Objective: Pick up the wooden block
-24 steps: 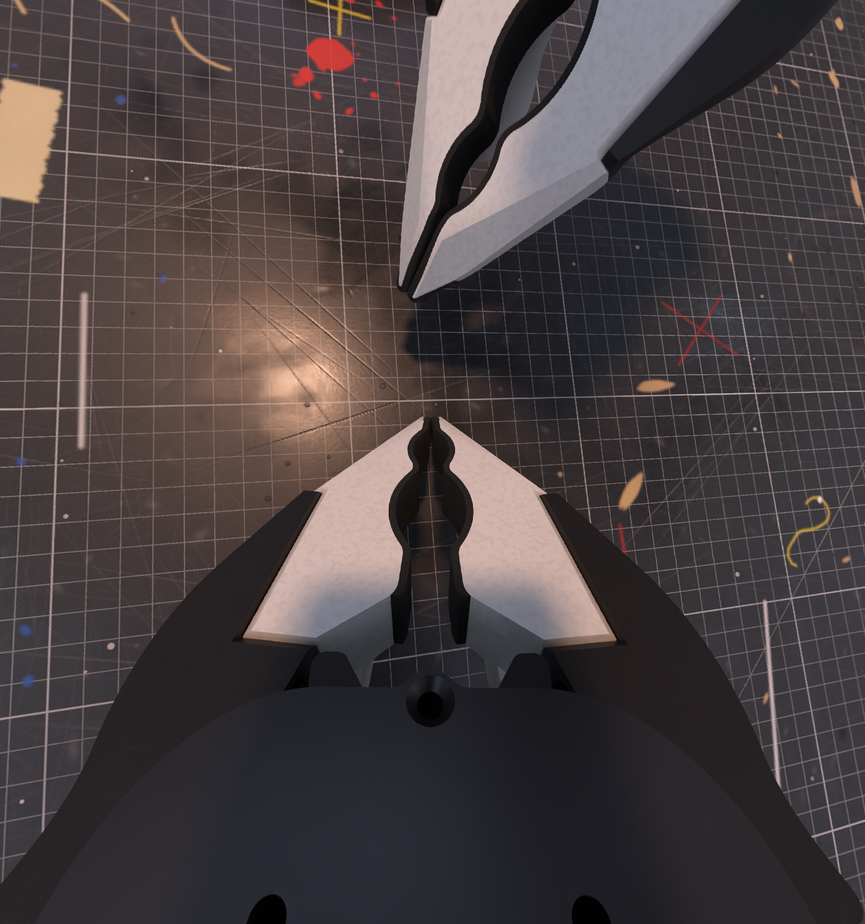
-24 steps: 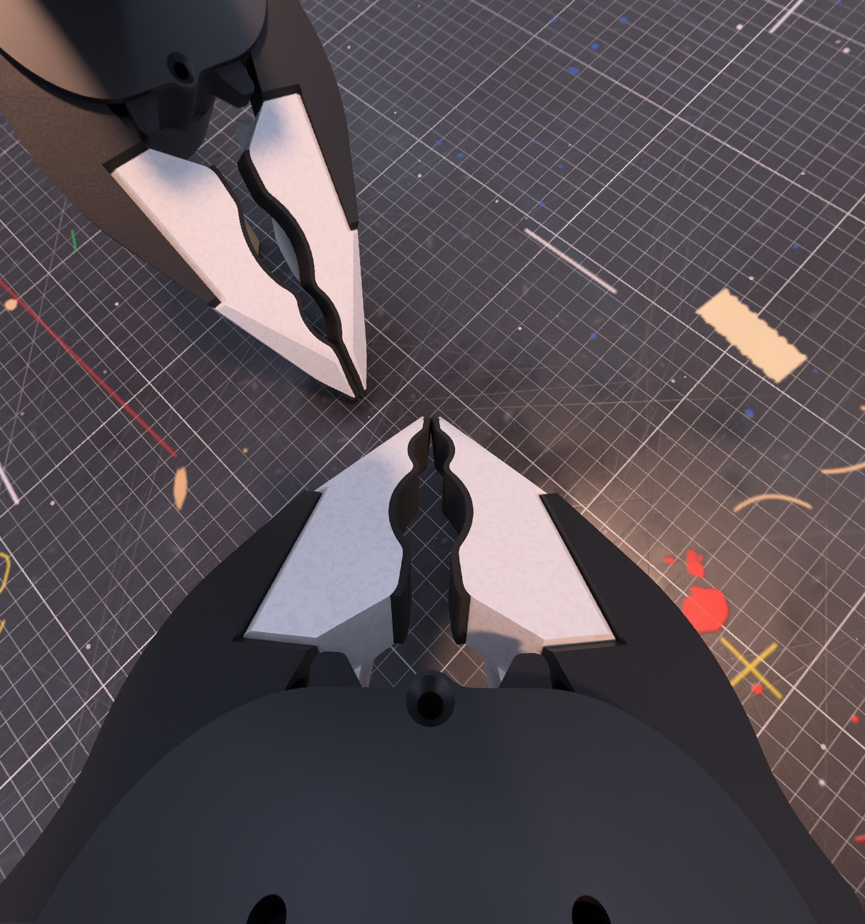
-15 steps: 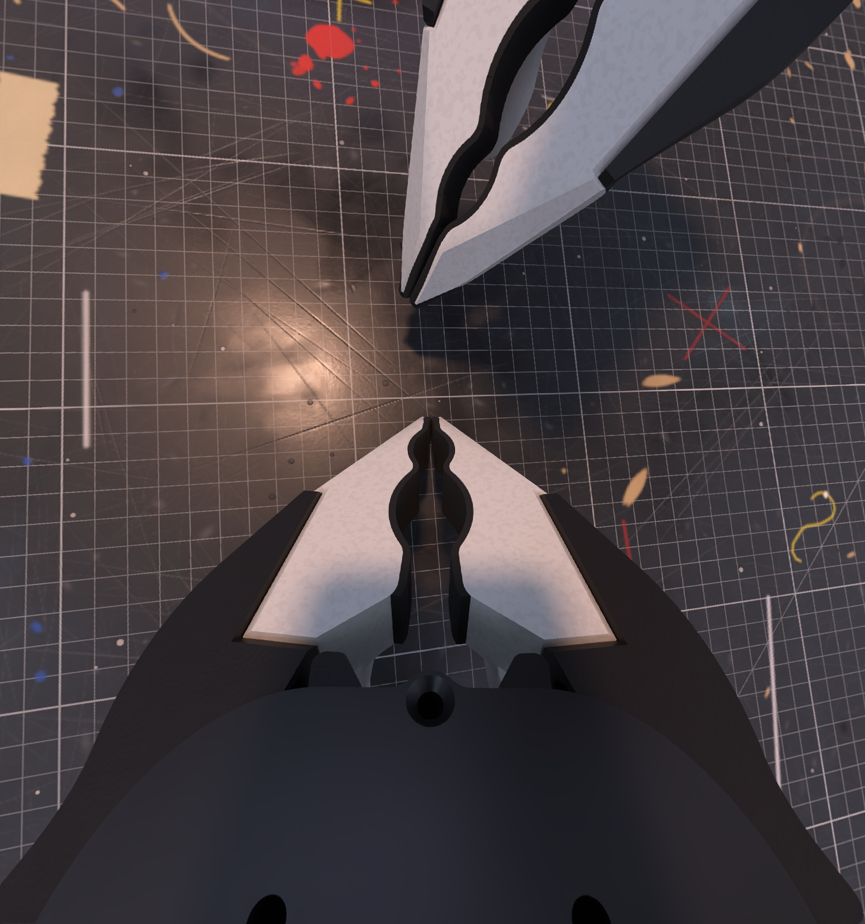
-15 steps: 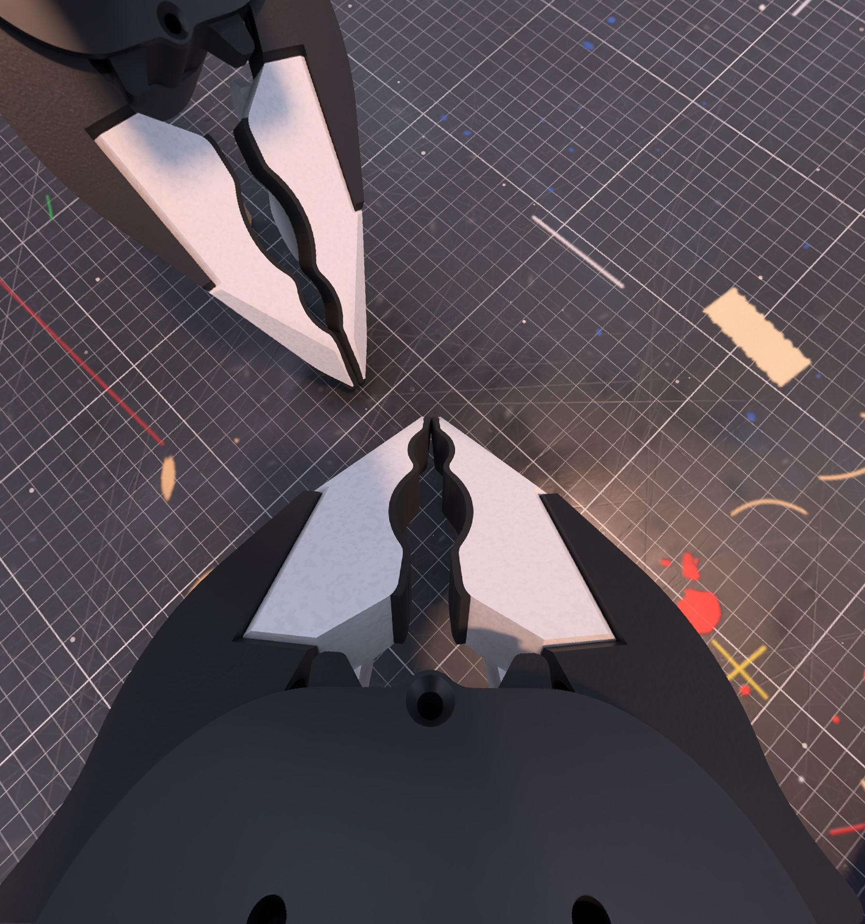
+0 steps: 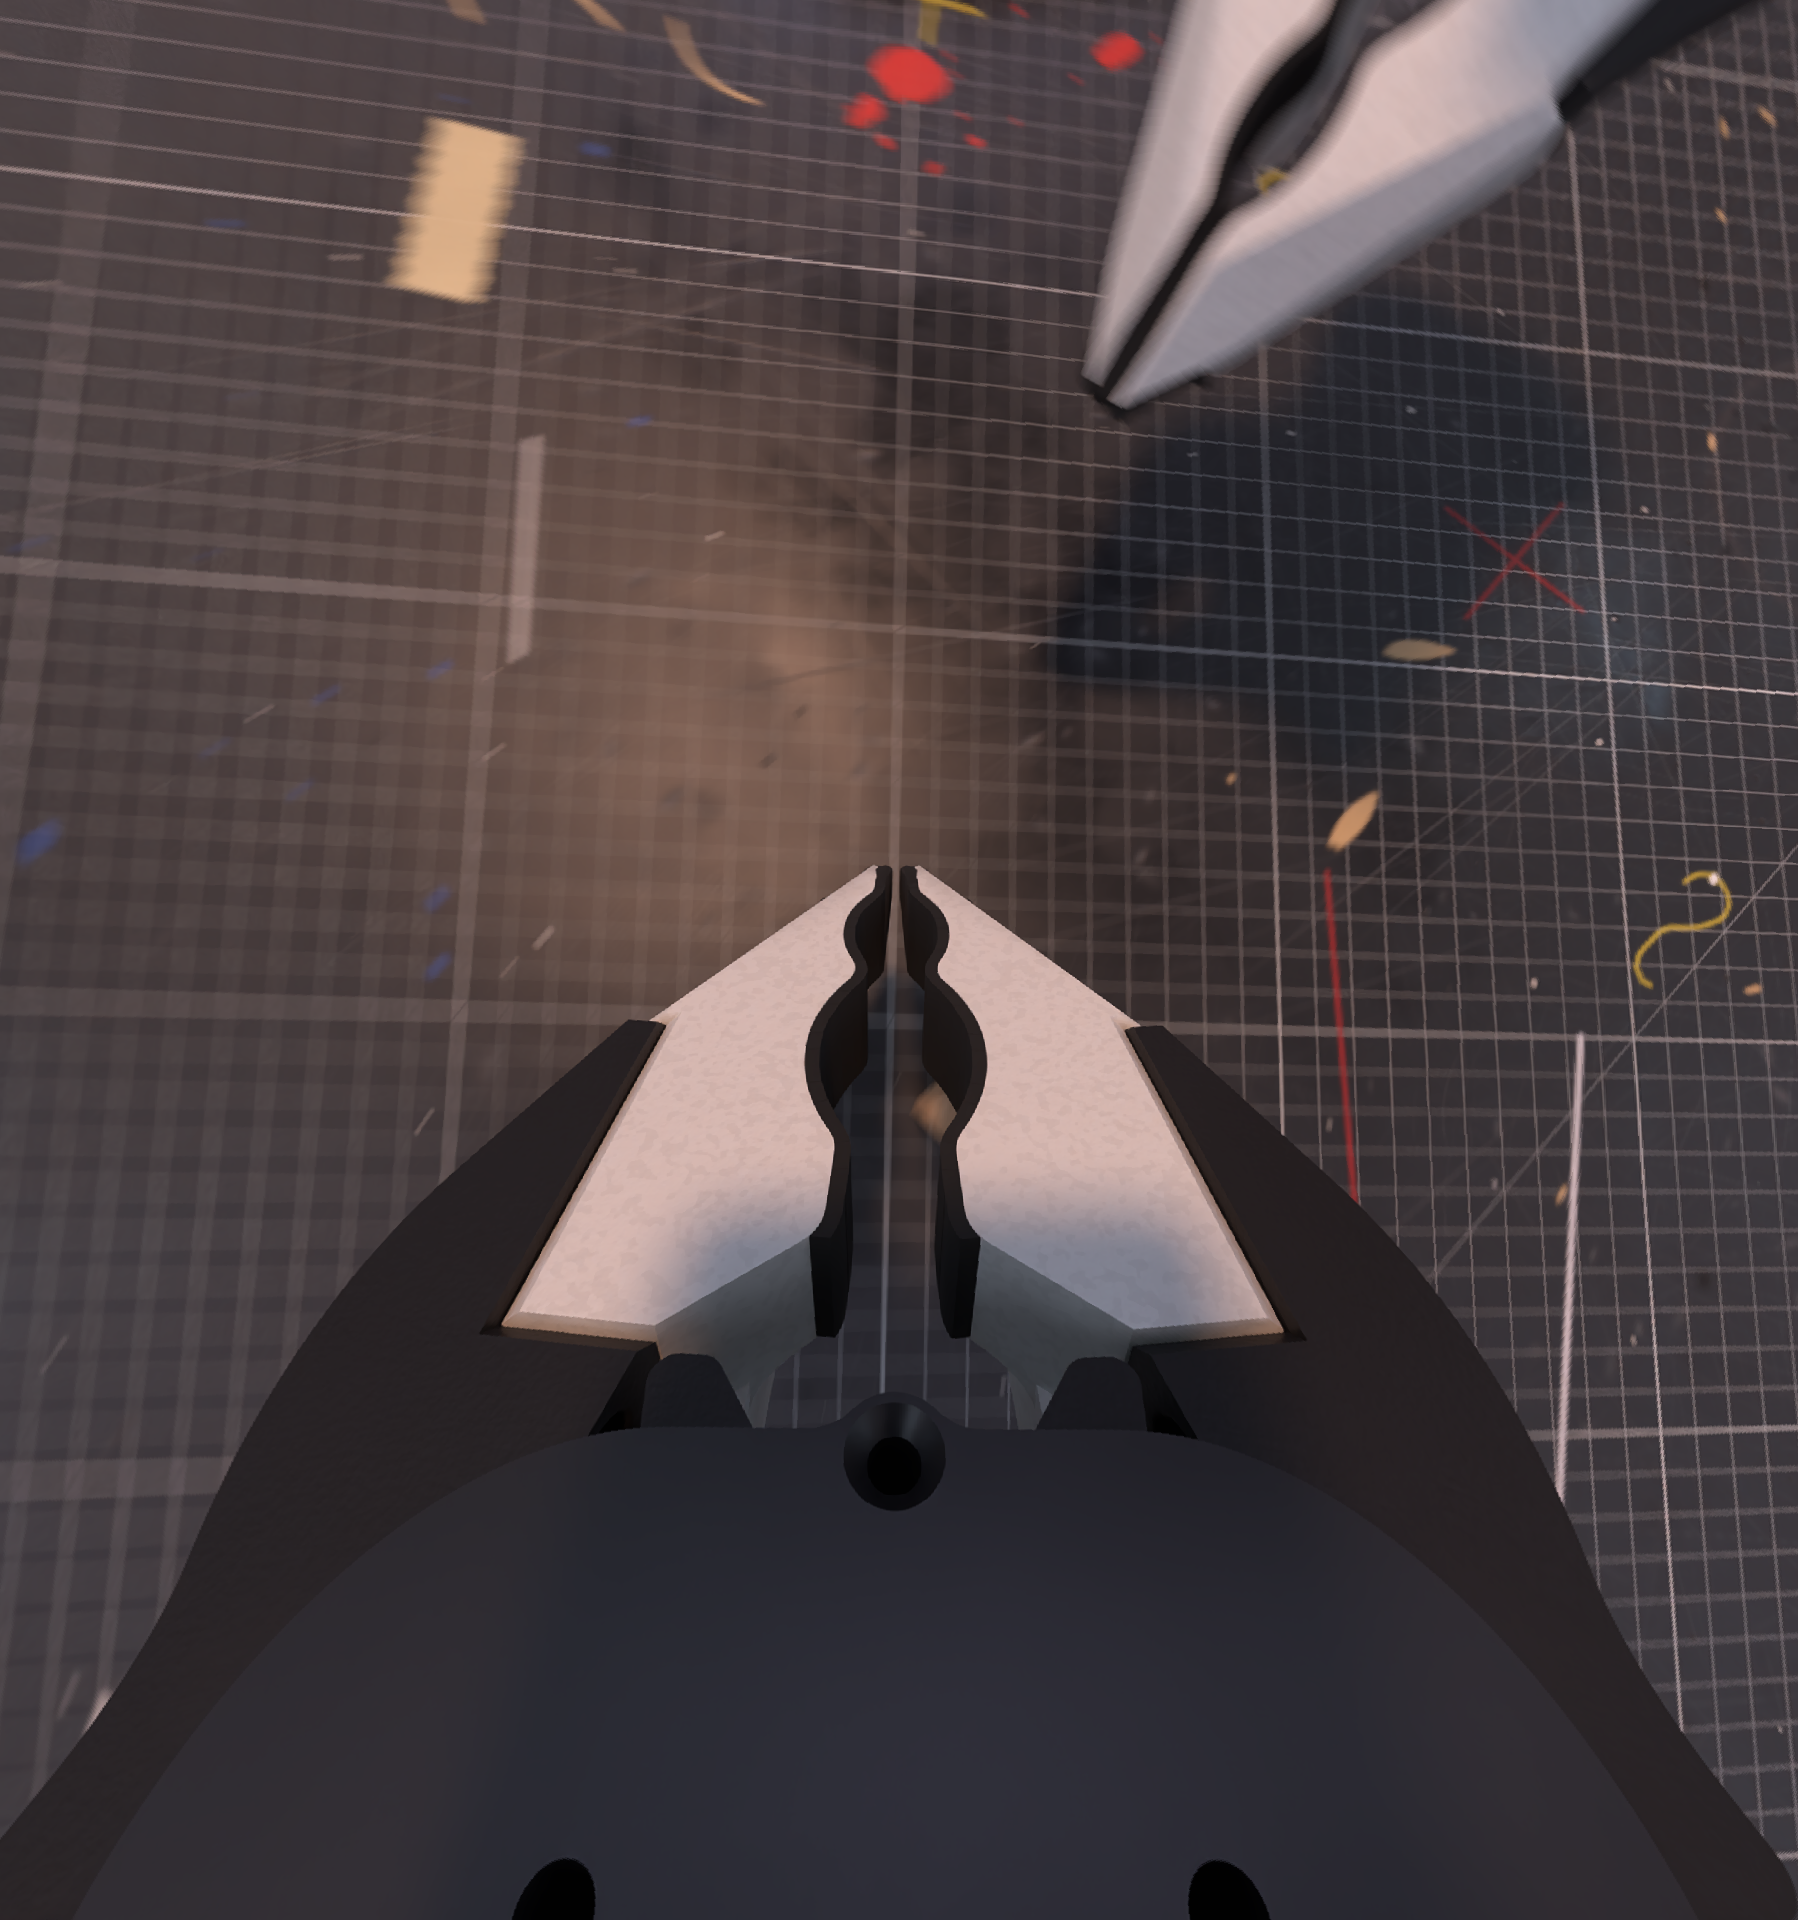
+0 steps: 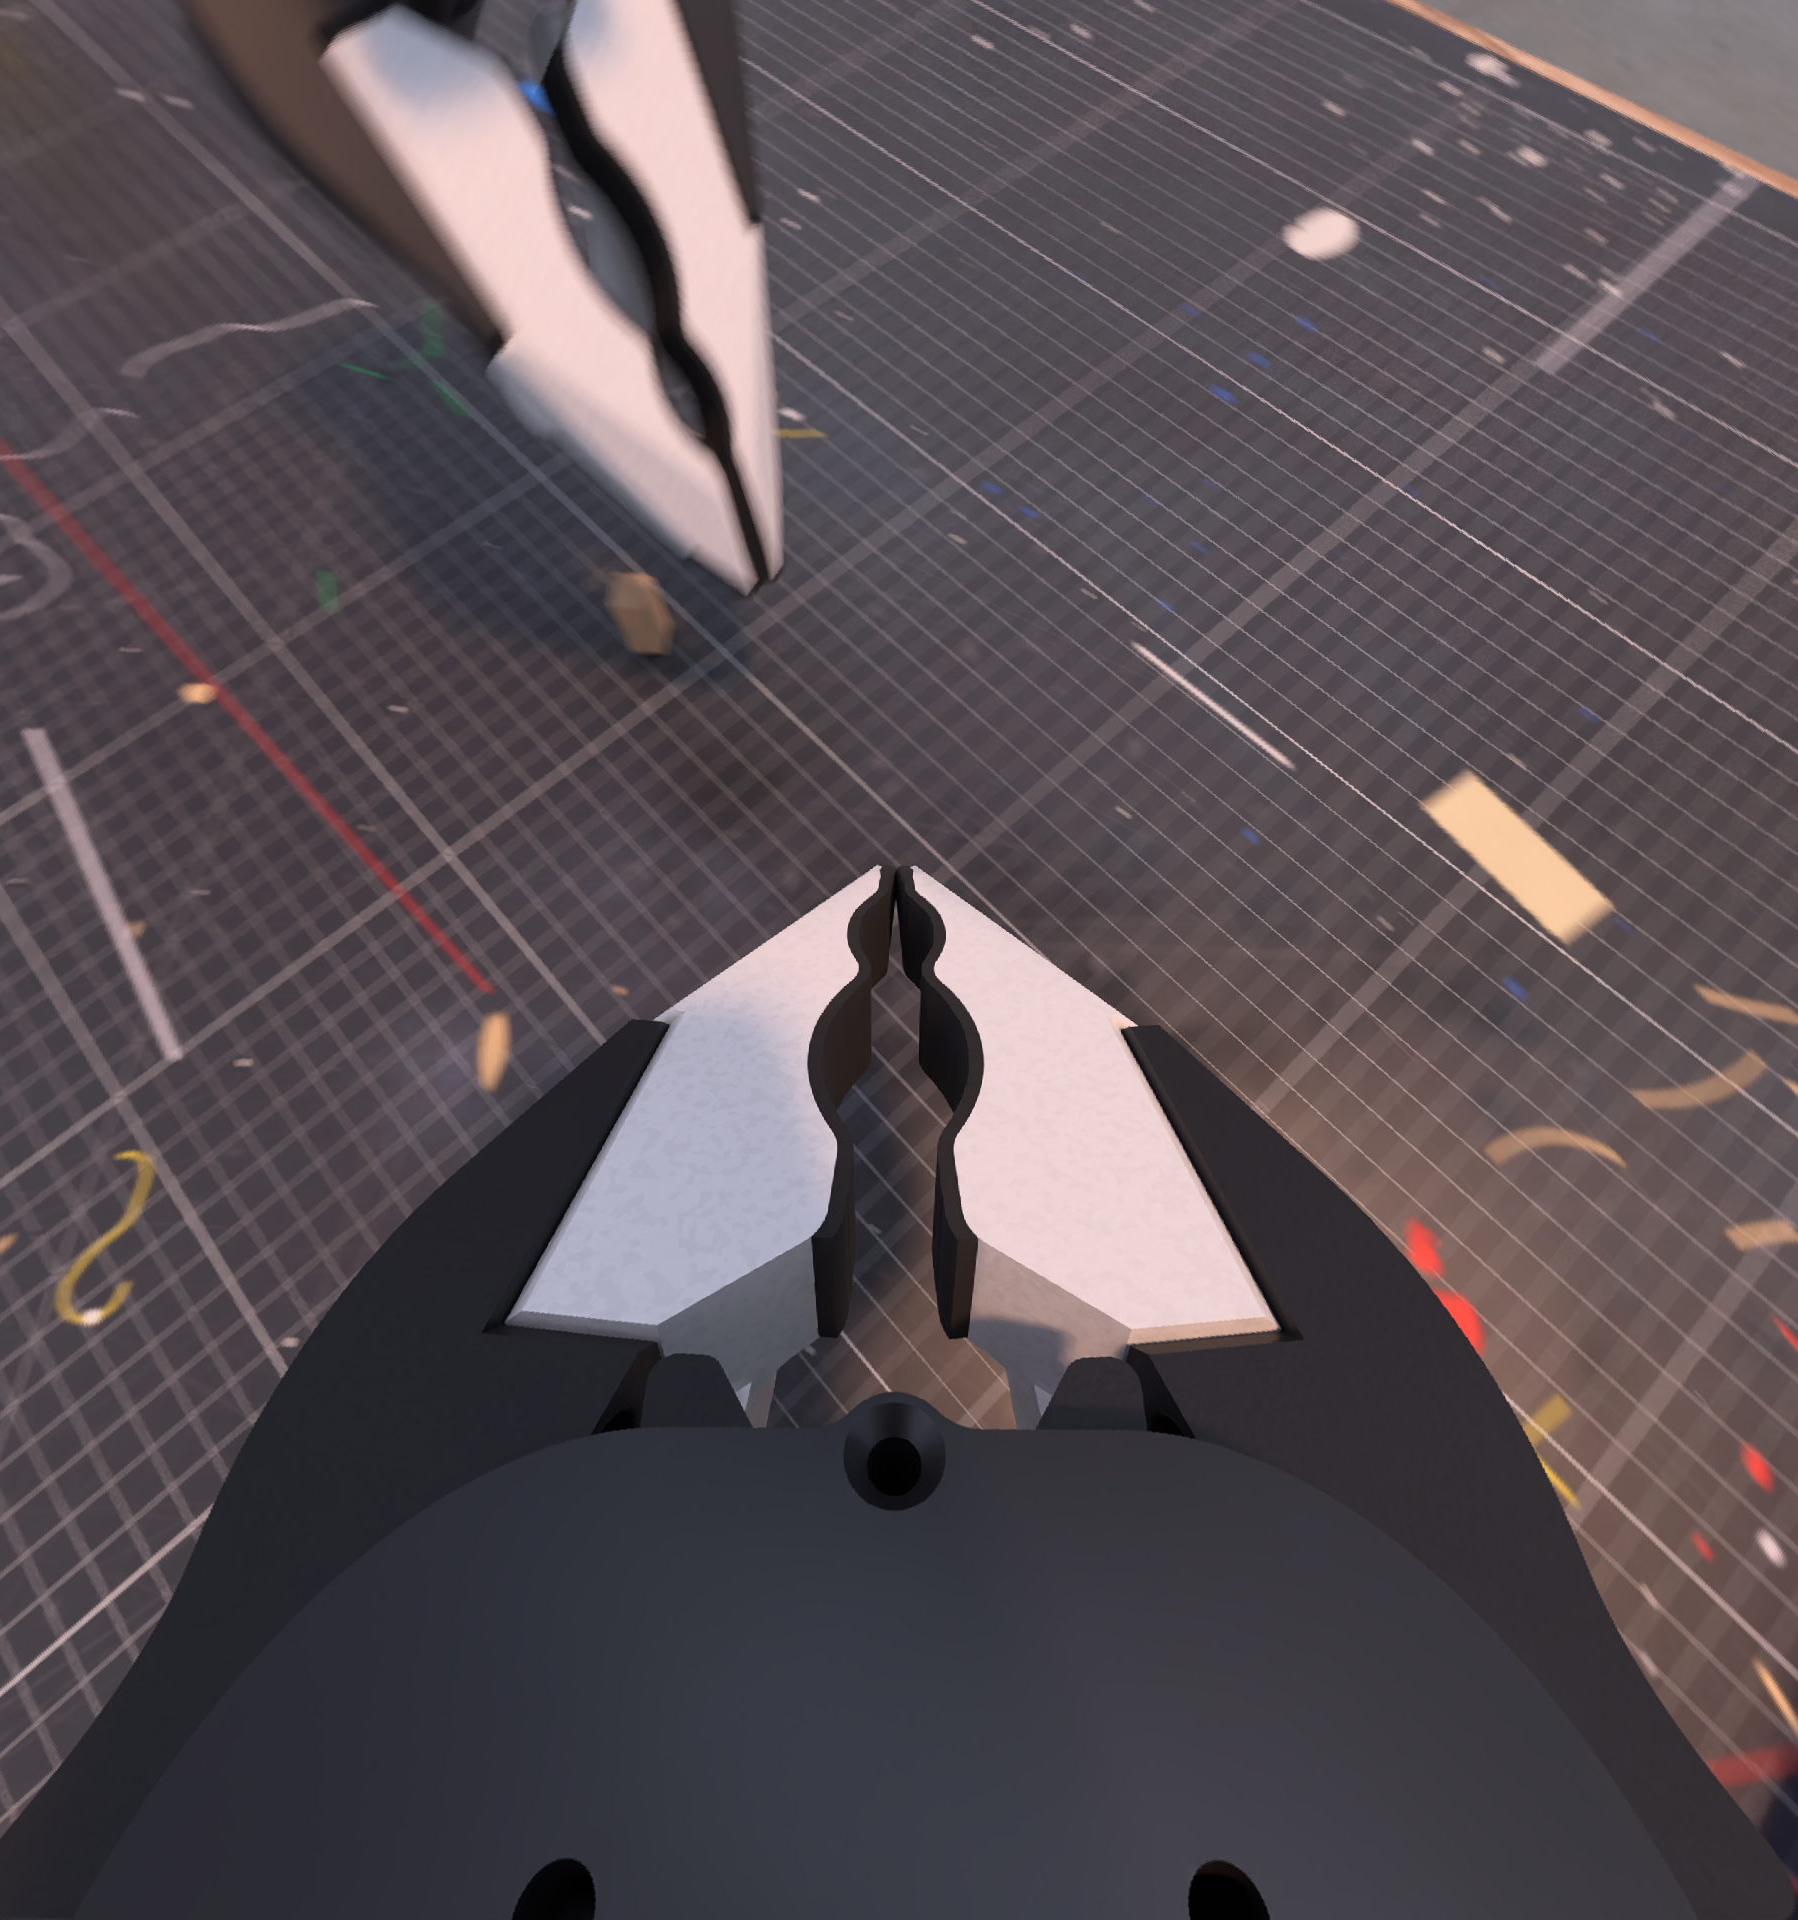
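Reading my left gripper [image 5: 895,871] first: its white fingertips meet, nothing clamped. My right gripper [image 6: 895,871] likewise has its tips together and empty. I see the small tan wooden block [image 6: 641,613] lying on the dark gridded cutting mat [image 6: 1134,499], just beside the left gripper's tips, untouched, well apart from my right.
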